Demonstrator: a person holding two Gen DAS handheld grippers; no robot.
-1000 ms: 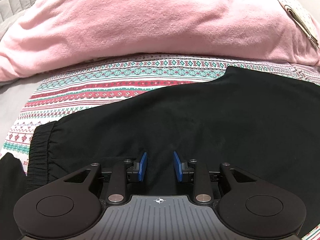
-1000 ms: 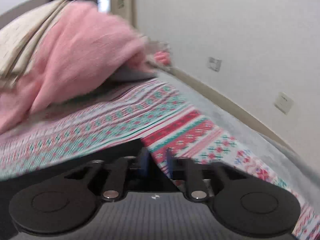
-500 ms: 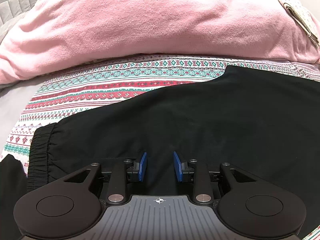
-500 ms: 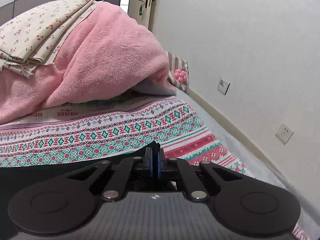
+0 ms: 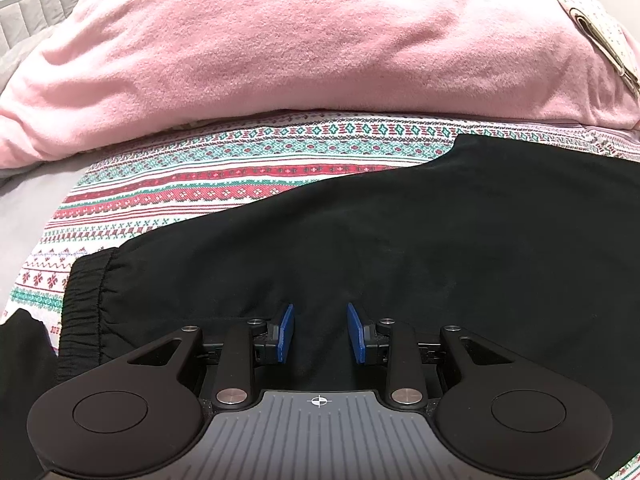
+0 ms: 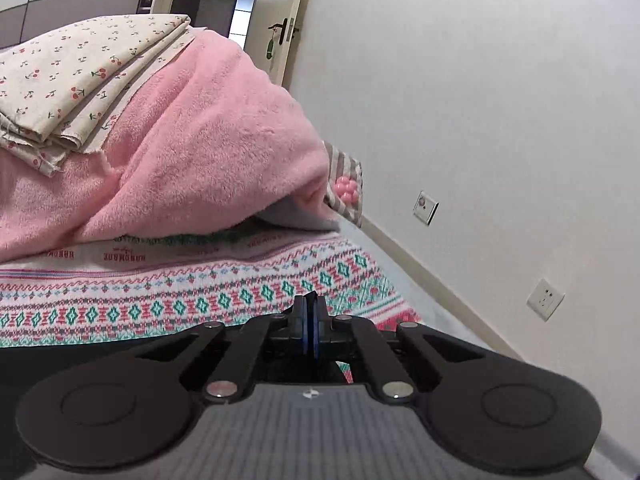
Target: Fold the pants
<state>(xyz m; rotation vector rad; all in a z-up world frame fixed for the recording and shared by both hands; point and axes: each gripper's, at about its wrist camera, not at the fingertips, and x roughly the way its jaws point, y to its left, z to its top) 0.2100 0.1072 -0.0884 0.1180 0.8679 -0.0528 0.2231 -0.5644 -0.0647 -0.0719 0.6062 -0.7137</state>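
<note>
A: Bed?
B: Patterned sheet [image 5: 224, 184], pink blanket [image 5: 304, 40] behind. Black pants [image 5: 400, 248] flat across the sheet, cuff [image 5: 84, 296] at left.
A: Grippers?
B: Left gripper [image 5: 320, 330] over the pants, pads apart, gripping nothing. Right gripper [image 6: 310, 320] pinched together on a black pants corner.

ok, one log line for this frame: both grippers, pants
left gripper: open, over black fabric pants | right gripper: shut on black pants corner | pants: flat on patterned bedsheet, unfolded
</note>
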